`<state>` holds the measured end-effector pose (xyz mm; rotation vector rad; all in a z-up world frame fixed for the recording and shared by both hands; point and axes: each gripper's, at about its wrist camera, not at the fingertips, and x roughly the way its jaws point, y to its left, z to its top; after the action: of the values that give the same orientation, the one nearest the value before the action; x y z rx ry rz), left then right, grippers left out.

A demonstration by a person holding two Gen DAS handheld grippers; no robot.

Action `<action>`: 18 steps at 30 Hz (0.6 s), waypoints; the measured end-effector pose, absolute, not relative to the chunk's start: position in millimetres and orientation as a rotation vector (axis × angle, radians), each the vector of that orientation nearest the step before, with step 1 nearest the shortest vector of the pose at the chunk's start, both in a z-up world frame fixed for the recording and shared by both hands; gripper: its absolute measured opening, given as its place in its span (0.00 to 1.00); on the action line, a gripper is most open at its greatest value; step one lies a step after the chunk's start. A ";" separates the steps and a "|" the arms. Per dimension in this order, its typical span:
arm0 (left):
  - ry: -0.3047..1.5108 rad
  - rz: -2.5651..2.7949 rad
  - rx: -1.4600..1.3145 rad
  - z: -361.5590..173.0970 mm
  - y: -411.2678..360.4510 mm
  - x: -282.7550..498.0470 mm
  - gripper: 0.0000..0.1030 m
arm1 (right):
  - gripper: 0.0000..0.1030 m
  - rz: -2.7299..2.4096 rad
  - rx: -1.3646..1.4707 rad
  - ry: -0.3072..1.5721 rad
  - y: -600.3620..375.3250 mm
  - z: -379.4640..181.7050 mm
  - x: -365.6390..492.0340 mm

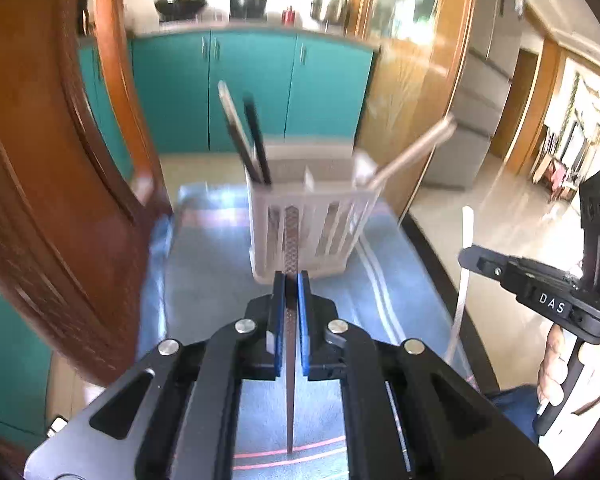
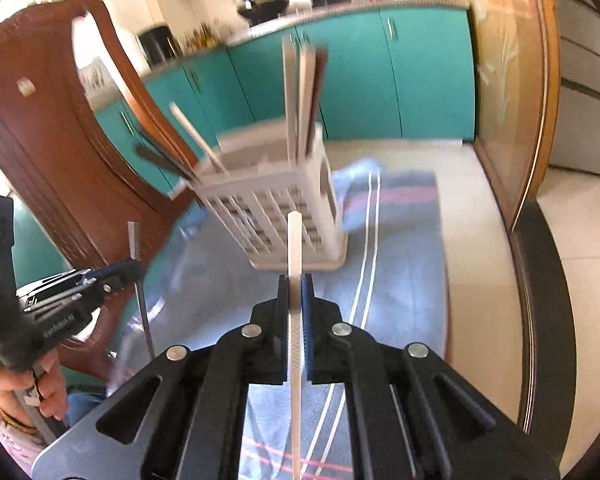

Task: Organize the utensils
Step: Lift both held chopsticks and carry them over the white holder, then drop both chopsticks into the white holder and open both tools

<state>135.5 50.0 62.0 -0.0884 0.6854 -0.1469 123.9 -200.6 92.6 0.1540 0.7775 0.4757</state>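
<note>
My left gripper (image 1: 291, 280) is shut on a dark brown chopstick (image 1: 290, 236) that runs lengthwise between its blue pads, lifted above the cloth. My right gripper (image 2: 295, 282) is shut on a white chopstick (image 2: 294, 248) the same way. A white slatted utensil holder (image 1: 308, 220) stands on the blue striped cloth (image 1: 212, 280) ahead of both grippers. Dark chopsticks (image 1: 248, 136) lean in its left compartment and pale ones (image 1: 416, 148) lean out to the right. In the right wrist view the holder (image 2: 276, 208) shows several upright chopsticks (image 2: 302, 92). The right gripper (image 1: 466, 258) appears at the left view's edge with its white chopstick (image 1: 465, 272).
A carved wooden chair back (image 1: 52, 184) rises at the left of the table. The table's dark edge (image 2: 540, 280) curves at the right, with pale floor beyond. Teal kitchen cabinets (image 1: 252, 88) stand behind. A hand (image 2: 24, 388) holds the left gripper (image 2: 134, 270) at the lower left.
</note>
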 end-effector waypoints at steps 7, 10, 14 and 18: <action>0.505 -0.154 -0.086 139.8 40.6 130.4 0.07 | 0.06 0.488 0.209 0.622 -199.3 157.1 116.8; 0.429 -0.171 -0.069 176.7 35.1 136.9 0.07 | 0.06 0.479 0.206 0.536 -192.1 190.3 119.0; 0.363 -0.170 -0.032 215.3 26.7 147.3 0.07 | 0.06 0.461 0.184 0.456 -178.8 224.8 132.5; 0.289 -0.131 0.010 236.5 16.6 148.4 0.07 | 0.06 0.435 0.162 0.379 -167.6 243.6 144.0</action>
<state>148.4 16.6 236.5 0.0100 0.2892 -0.1312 144.0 -167.6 243.6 0.1617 0.3789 0.4353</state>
